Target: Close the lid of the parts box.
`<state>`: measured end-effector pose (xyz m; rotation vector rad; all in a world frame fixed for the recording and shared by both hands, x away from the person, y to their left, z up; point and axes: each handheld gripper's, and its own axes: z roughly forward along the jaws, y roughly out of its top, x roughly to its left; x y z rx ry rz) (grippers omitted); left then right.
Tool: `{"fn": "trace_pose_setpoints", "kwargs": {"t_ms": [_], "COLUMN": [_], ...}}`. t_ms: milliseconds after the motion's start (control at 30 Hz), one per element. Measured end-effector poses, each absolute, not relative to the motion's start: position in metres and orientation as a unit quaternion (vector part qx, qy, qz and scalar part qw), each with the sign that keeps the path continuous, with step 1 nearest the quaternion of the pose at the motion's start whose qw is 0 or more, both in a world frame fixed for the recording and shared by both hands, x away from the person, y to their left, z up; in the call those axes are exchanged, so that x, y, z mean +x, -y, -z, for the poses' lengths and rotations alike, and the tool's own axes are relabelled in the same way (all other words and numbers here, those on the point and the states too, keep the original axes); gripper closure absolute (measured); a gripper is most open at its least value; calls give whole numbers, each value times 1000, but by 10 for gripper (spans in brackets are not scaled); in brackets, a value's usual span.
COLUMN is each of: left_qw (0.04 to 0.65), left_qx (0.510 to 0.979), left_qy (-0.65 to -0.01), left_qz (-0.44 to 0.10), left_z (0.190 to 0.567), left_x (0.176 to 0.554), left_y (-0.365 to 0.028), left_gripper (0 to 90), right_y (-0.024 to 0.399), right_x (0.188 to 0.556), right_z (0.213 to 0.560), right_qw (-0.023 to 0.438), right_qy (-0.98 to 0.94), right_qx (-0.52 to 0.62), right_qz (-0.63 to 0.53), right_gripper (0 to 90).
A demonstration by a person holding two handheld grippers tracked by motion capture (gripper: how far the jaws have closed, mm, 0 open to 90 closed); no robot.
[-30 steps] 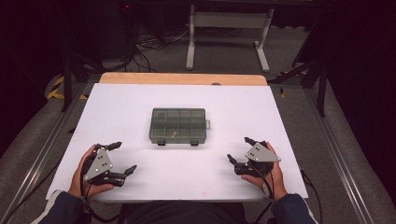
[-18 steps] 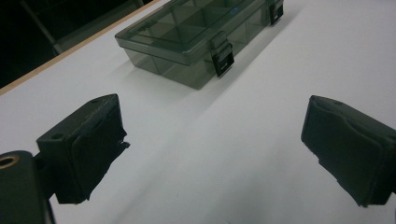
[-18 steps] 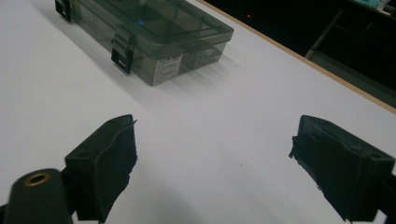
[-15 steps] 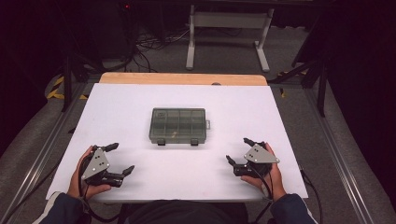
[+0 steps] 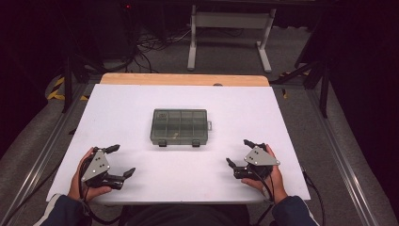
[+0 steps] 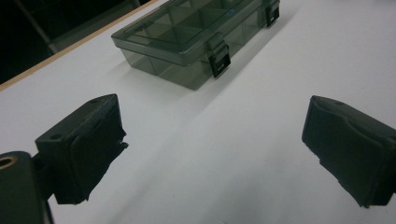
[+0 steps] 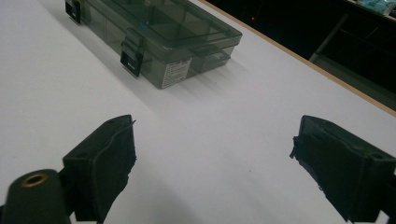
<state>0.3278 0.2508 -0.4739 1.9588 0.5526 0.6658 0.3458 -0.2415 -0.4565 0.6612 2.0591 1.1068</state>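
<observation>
High view: a smoky-grey compartment box (image 5: 179,126), lid shut with both front latches down, lay near the middle of the white table (image 5: 141,99). Left gripper (image 5: 117,161) and right gripper (image 5: 238,153) rested near the table's front edge, well apart from the box. Both pairs of jaws stood wide apart, holding nothing.

Bare table (image 5: 117,122) all round — organizer box (image 5: 179,126) mid-table.
</observation>
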Motion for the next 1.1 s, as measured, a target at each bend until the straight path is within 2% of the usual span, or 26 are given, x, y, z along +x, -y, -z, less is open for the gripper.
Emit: {"fn": "trace_pose_setpoints", "kwargs": {"t_ms": [1100], "left_qw": [476], "left_qx": [804], "left_qy": [-232], "left_qz": [-272], "left_z": [473], "left_x": [333], "left_y": [-248], "left_gripper": [61], "right_y": [241], "right_x": [343], "right_z": [456], "right_qw": [351], "right_qy": [-792], "right_qx": [255], "right_qz": [-430], "right_gripper": [132]}}
